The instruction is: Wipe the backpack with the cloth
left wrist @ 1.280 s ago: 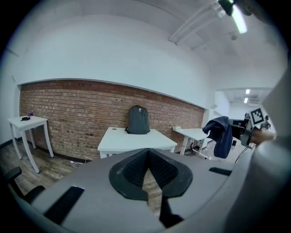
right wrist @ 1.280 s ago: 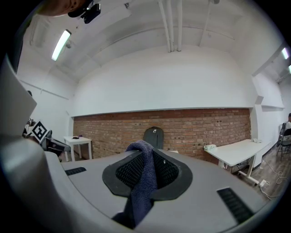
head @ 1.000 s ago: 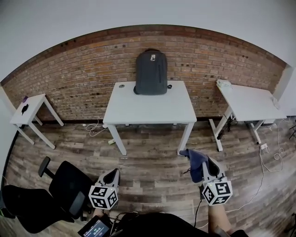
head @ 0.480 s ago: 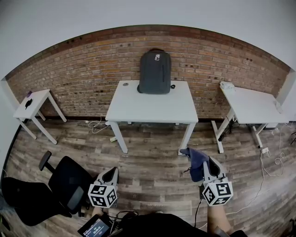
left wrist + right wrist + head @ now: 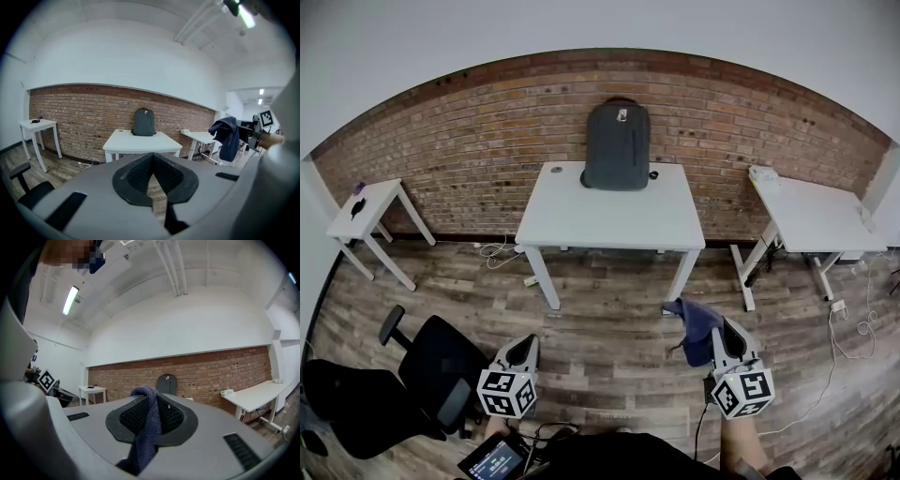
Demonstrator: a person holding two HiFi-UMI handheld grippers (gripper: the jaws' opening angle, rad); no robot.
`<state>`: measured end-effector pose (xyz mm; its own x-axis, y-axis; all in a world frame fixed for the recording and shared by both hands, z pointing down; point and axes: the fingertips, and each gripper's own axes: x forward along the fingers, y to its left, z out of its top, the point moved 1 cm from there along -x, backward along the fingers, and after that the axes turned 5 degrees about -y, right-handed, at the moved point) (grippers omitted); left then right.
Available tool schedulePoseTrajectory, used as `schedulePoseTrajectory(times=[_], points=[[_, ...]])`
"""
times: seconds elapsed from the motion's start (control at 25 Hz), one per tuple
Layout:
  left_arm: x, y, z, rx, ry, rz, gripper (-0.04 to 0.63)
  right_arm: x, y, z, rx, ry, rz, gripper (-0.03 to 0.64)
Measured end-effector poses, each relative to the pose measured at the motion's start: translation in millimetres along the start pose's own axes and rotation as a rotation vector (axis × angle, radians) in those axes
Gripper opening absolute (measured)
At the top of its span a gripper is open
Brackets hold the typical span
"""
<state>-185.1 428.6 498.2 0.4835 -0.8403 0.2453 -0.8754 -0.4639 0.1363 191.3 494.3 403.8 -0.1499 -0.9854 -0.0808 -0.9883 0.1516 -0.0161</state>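
Up against the far brick wall (image 5: 487,159), head view: backpack (image 5: 617,145) stands upright at the back edge of the middle white table (image 5: 609,225); long axis vertical, front panel facing the room; left gripper (image 5: 526,345) and right gripper (image 5: 722,330) both hang low over the wood floor (image 5: 609,319), well apart from the table; dark blue cloth (image 5: 696,323) hangs off the right one's tips; black office chair (image 5: 431,370) just beside the left gripper.

Left gripper view: pads meet at the tips with nothing between them, so closed and empty; backpack dead ahead above the tips, far off across the table.

Right gripper view: jaws clamped on the cloth; one fold bunched up over the tips, rest trailing down; backpack straight ahead just past that fold, distant.

My read: wipe not started, this is the approach; both grippers look about equally far out, backpack bearing between them; right has the cloth, so it has to close the gap, forward and up to table height; pack is upright, so strokes probably run up-down the front; it only leans on the wall, so the free left may need to steady it.
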Motion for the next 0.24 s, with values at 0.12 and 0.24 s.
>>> schedulePoseTrajectory(times=[0.12,0.24], points=[[-1.9,2.4,-1.9,0.000,0.005,0.004,-0.003,2.8,3.8,-2.3,0.002,0.004,0.011,0.046],[-2.8,4.1,-3.8,0.001,0.009,0.005,-0.003,3.7,6.8,-5.2,-0.002,0.009,0.020,0.046]])
